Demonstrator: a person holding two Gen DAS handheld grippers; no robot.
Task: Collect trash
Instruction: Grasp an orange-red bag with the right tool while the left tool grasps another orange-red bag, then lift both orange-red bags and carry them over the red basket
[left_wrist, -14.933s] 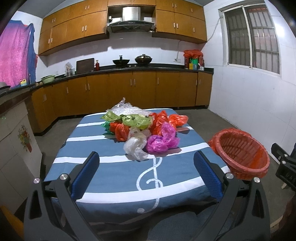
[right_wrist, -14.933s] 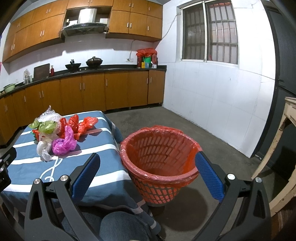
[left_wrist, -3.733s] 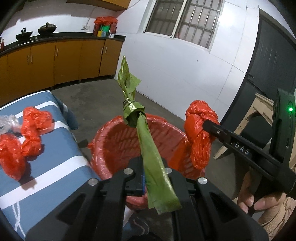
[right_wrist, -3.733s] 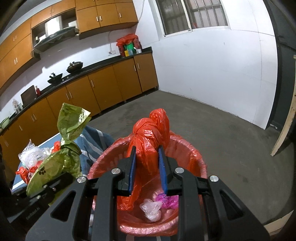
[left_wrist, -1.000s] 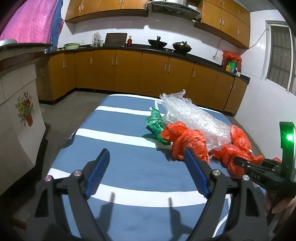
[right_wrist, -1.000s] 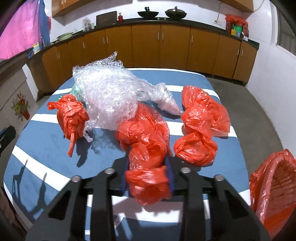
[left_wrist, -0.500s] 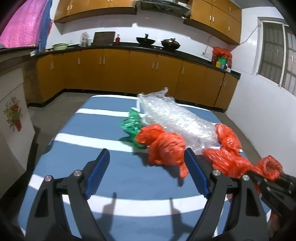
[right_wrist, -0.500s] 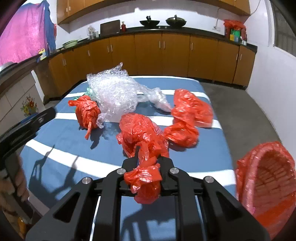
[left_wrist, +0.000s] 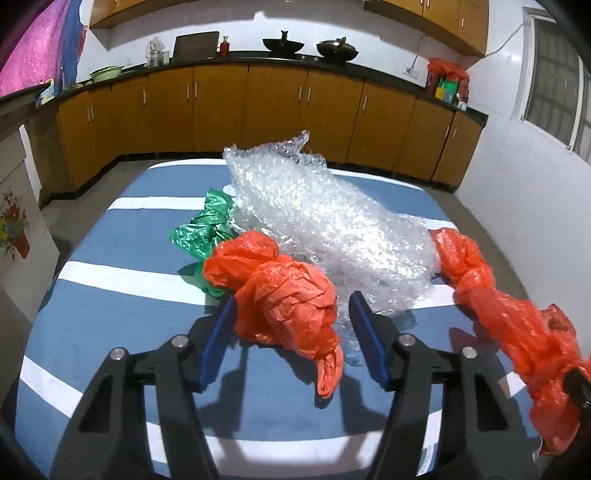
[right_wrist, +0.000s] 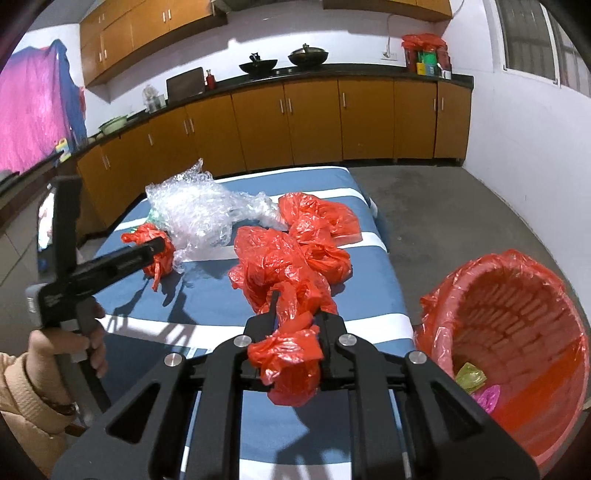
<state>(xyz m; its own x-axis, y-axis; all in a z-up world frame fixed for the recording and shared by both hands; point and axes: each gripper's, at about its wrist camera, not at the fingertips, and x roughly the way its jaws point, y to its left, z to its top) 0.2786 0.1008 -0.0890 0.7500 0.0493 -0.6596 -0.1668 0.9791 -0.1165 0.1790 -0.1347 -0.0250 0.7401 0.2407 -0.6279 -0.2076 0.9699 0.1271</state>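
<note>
Nearest the right gripper (right_wrist: 295, 325), a red bag (right_wrist: 284, 280) is pinched tight between its fingers, the knotted tail bunched back over the tool. Half a second ago that bag sat lower on the table; now it hangs lifted off the striped cloth (right_wrist: 207, 310), so this piece looks ready to be carried off. The lined basket (right_wrist: 517, 332) stands just to the right of the tool, with a few coloured scraps already in its bottom.

The left gripper (left_wrist: 291, 332) has closed in on the crumpled orange bag (left_wrist: 284, 295): a second ago the bag lay well ahead of wide fingers, and now it sits between them, the blue pads (left_wrist: 218, 339) narrower but not yet pressing. The grasp seems about to follow.

Beyond it lie the green bag (left_wrist: 203, 232) and the bubble wrap (left_wrist: 314, 210), and farther right two more red bags (right_wrist: 321, 221), all still to collect.
</note>
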